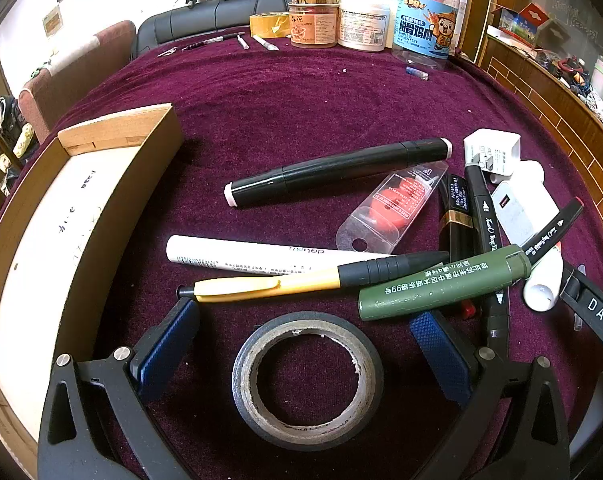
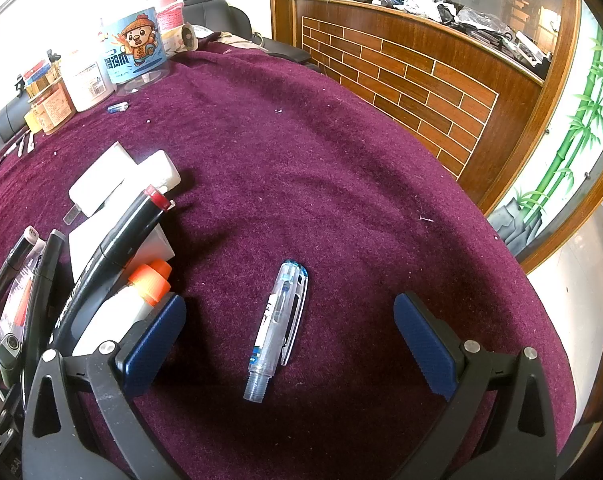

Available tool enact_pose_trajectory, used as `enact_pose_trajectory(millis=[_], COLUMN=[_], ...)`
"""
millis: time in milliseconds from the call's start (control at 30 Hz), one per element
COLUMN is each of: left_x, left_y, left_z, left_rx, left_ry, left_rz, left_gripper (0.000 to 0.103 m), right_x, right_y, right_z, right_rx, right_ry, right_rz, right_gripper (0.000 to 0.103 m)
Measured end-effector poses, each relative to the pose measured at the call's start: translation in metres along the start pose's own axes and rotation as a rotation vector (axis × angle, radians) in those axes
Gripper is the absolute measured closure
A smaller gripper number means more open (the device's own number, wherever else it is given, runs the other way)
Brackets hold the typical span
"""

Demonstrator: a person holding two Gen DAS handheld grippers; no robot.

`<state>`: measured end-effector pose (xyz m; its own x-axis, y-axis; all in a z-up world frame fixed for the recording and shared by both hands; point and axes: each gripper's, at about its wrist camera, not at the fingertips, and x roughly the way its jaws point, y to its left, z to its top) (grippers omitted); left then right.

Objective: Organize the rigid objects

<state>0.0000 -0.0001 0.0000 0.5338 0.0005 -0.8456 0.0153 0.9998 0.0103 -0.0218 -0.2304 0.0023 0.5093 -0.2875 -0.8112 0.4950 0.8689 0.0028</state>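
Tape roll [image 1: 307, 380] lies flat on table [image 1: 301, 96], between fingers of left hand-held gripper [image 1: 301, 354]: jaws wide, nothing held. We judge next step as pinching roll across its rim, squarely, then carrying it to cardboard box [image 1: 101, 216] at left. We keep clear of yellow pen [image 1: 269, 284] just beyond.

Right hand-held gripper [image 2: 289, 344]: jaws wide, empty, straddling clear pen piece [image 2: 277, 328].

Readable: white marker [image 1: 261, 258] "deli"; black markers [image 1: 487, 216] "Touch"; green pen [image 1: 441, 282] Chinese print, "99".
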Motion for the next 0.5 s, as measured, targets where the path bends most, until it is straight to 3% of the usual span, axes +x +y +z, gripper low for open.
enact_pose_trajectory(millis=[500], left_x=[0.0014], left_y=[-0.0017], left_z=[0.0013], left_rx=[-0.031], left_ry=[-0.003], left_rz=[0.018], left_gripper=[0.001], right_x=[-0.0003], right_y=[0.0002], right_z=[0.0002], right_rx=[0.001], right_ry=[0.000], right_rz=[0.000], right_gripper=[0.000])
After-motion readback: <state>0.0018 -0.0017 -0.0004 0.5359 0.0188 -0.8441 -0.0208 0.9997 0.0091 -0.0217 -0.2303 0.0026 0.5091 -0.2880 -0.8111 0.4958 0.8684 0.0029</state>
